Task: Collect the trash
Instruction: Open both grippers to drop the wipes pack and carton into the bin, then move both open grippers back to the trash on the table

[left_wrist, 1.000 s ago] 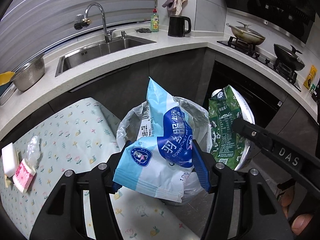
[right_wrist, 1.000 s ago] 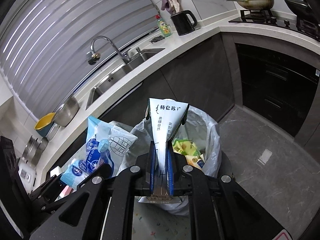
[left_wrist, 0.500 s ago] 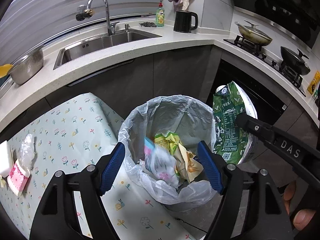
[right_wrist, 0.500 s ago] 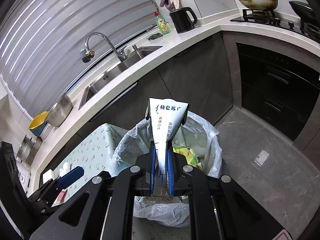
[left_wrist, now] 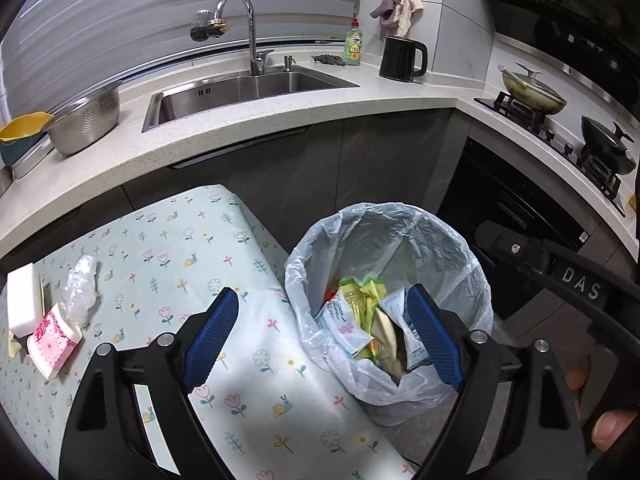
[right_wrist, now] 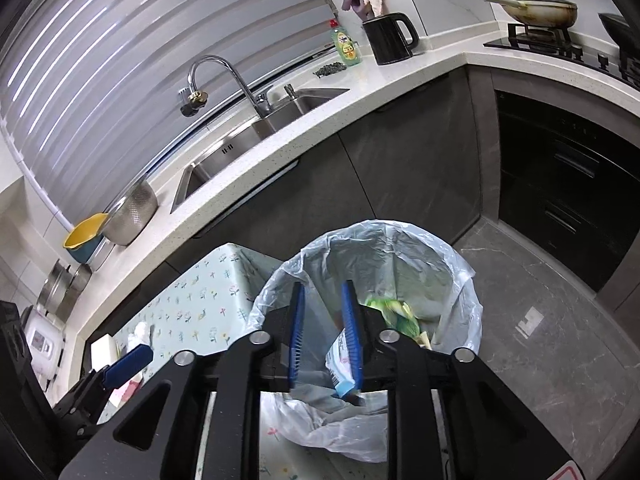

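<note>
Hovering over the lined trash bin [left_wrist: 390,232], the left tool [left_wrist: 320,338] is spreading its jaws wide with nothing between them, and the right tool [right_wrist: 326,336] is parting its jaws too, empty, above the wrappers [left_wrist: 362,320] already lying in the bag. Much of the collecting looks done, yet a crumpled plastic scrap [left_wrist: 80,286], a pink packet [left_wrist: 50,340] and a white block [left_wrist: 24,300] remain on the flowered counter [left_wrist: 168,248], well apart from the bin. Nothing blocks the way to them; the sink [left_wrist: 240,88] and kettle [left_wrist: 400,58] sit far behind.

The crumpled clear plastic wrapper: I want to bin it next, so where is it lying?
In the left wrist view the crumpled clear plastic wrapper lies at far left on the floral tablecloth, between the white sponge and pink packet.
</note>
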Demonstrator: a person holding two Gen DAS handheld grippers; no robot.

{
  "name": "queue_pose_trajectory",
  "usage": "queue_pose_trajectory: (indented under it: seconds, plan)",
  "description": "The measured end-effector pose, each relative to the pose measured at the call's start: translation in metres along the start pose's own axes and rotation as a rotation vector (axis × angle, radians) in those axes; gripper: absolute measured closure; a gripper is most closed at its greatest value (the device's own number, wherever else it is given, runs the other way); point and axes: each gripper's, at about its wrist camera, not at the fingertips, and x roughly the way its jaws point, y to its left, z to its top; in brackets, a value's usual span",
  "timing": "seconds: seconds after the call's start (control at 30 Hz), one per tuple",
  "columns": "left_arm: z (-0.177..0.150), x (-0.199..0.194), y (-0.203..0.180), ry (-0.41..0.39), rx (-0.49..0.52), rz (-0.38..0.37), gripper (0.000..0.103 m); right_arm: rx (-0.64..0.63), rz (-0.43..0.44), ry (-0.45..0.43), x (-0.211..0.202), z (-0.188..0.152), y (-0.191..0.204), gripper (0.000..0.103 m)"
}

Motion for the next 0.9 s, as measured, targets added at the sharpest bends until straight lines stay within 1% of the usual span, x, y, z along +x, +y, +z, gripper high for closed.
queue_pose_trajectory:
  seconds: [0.1, 0.3, 0.43, 0.5, 0.53, 0.77, 0.83, 0.9]
  plan:
    - [-0.003, -0.003, 0.007, -0.004, -0.010, 0.012, 0.020, 0.001, 0.008, -0.008, -0.005, 0.000, 0.006, 0.066]
    - [-0.007, -0.015, 0.025, -0.009, -0.038, 0.030, 0.019, -0.043, 0.012, -0.016, -0.016, -0.004, 0.026, 0.062]
    - [-0.009, -0.027, 0.034, -0.019, -0.048, 0.047, 0.019, -0.058, 0.033, -0.020, -0.025, -0.008, 0.041, 0.059]
    - [-0.010, -0.034, 0.041, -0.027, -0.058, 0.054, 0.015, -0.069, 0.045, -0.019, -0.030, -0.011, 0.050, 0.058]
    - [-0.011, -0.040, 0.045, -0.036, -0.066, 0.063, 0.014, -0.077, 0.048, -0.019, -0.032, -0.013, 0.055, 0.058]
    - [-0.021, -0.068, 0.078, -0.061, -0.110, 0.107, 0.014, -0.125, 0.091, 0.003, -0.045, -0.031, 0.092, 0.056]
    - [-0.025, -0.077, 0.090, -0.066, -0.130, 0.118, 0.014, -0.149, 0.105, 0.008, -0.049, -0.037, 0.105, 0.054]
    - [-0.029, -0.084, 0.101, -0.070, -0.143, 0.136, 0.014, -0.165, 0.120, 0.012, -0.051, -0.044, 0.118, 0.051]
